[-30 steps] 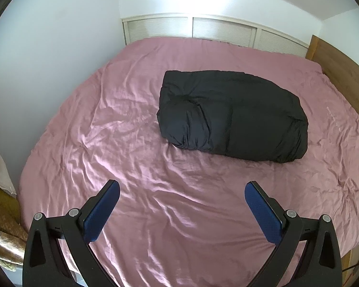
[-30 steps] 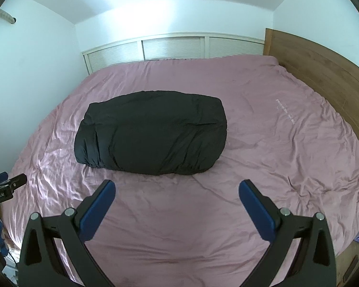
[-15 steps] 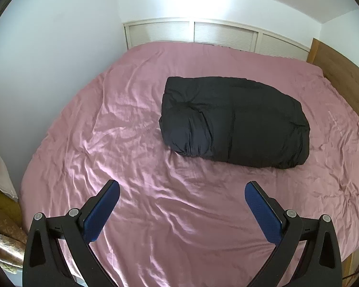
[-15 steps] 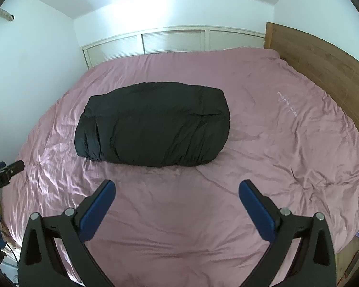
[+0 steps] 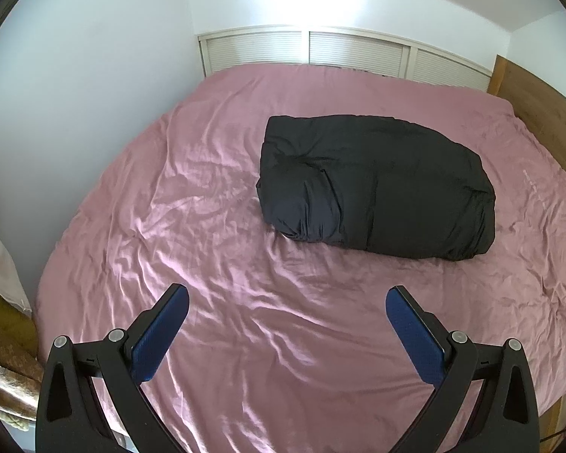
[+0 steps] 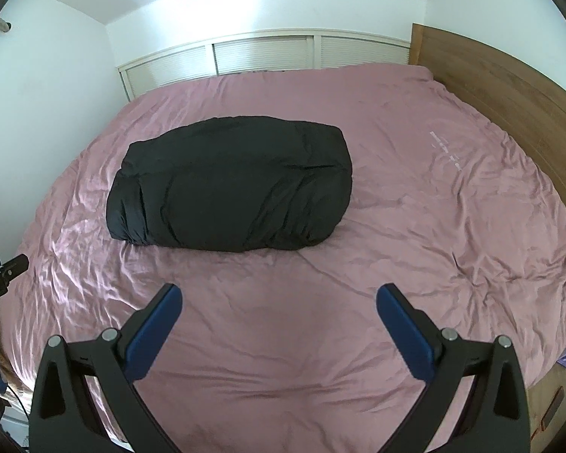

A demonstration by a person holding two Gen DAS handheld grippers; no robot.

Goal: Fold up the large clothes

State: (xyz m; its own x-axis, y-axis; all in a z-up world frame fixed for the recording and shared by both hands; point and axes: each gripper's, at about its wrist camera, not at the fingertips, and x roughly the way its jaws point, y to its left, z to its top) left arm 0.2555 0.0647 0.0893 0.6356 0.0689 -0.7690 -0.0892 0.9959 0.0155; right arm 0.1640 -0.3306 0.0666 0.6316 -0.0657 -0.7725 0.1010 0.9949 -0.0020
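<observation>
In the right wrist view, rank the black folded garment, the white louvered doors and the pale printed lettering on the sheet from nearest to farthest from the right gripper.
From the right gripper:
1. Black folded garment, ahead and slightly left on the pink sheet.
2. Pale printed lettering, ahead to the right, near the wooden headboard.
3. White louvered doors, beyond the bed's far edge.

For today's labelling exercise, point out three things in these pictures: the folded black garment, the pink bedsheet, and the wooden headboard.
folded black garment (image 6: 230,188), right wrist view, on its top middle.
pink bedsheet (image 6: 434,226), right wrist view, on a bare stretch right of the garment.
wooden headboard (image 6: 490,75), right wrist view, on its flat face.
</observation>
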